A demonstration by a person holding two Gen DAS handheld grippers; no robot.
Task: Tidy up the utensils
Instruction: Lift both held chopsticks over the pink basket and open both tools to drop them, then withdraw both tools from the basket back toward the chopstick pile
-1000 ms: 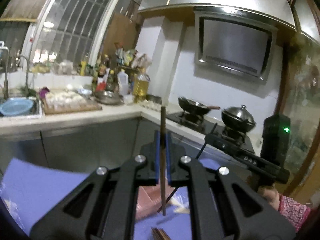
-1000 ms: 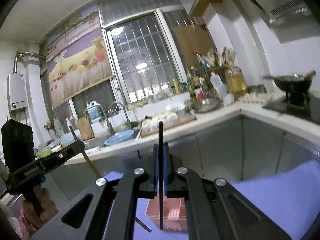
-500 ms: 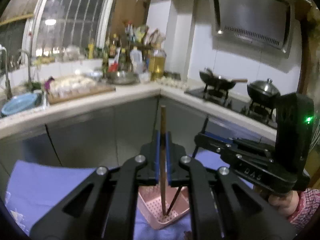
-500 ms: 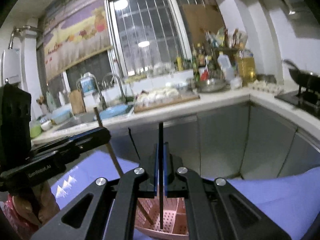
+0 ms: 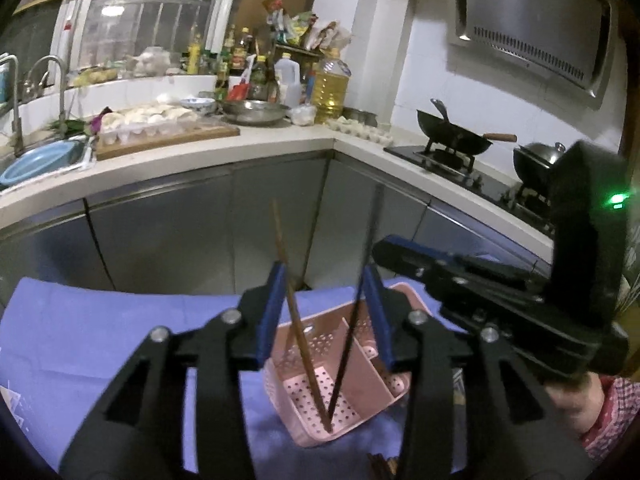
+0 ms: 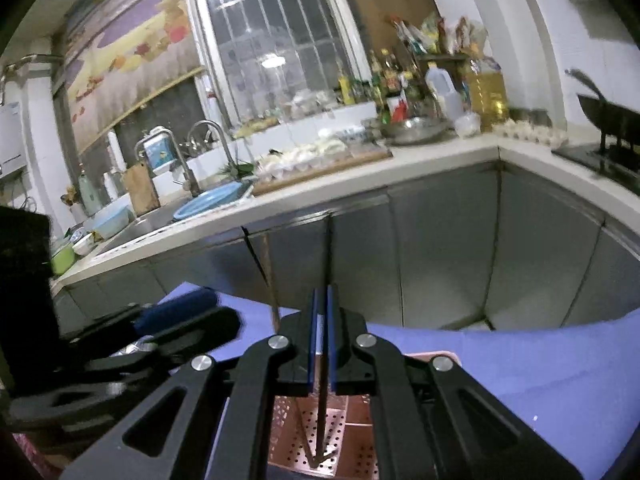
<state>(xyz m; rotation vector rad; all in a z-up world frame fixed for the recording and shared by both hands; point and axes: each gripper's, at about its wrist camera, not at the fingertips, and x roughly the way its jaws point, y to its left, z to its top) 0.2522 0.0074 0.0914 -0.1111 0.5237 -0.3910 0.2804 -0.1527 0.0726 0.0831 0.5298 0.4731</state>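
A pink perforated utensil basket (image 5: 362,390) with dividers sits on the purple cloth (image 5: 100,332). My left gripper (image 5: 326,312) is open above it; a brown chopstick (image 5: 298,320) leans free against its left pad, tip on the basket floor. My right gripper (image 6: 320,340) is shut on a black chopstick (image 6: 326,280), whose tip reaches into the basket (image 6: 320,440). The black chopstick (image 5: 356,312) also shows in the left wrist view, crossing the brown one at the bottom. The right gripper's body (image 5: 500,304) sits at the right in that view.
More chopsticks (image 5: 380,468) lie on the cloth at the bottom edge. Steel cabinet fronts (image 5: 240,216) stand right behind the table. The counter holds a cutting board (image 5: 160,136), bottles, a sink (image 6: 168,216) and woks on the stove (image 5: 456,140).
Both grippers came down over the pink basket. My left gripper opened and let go of the brown chopstick, which now stands tilted in the basket. The right one still grips the black chopstick.
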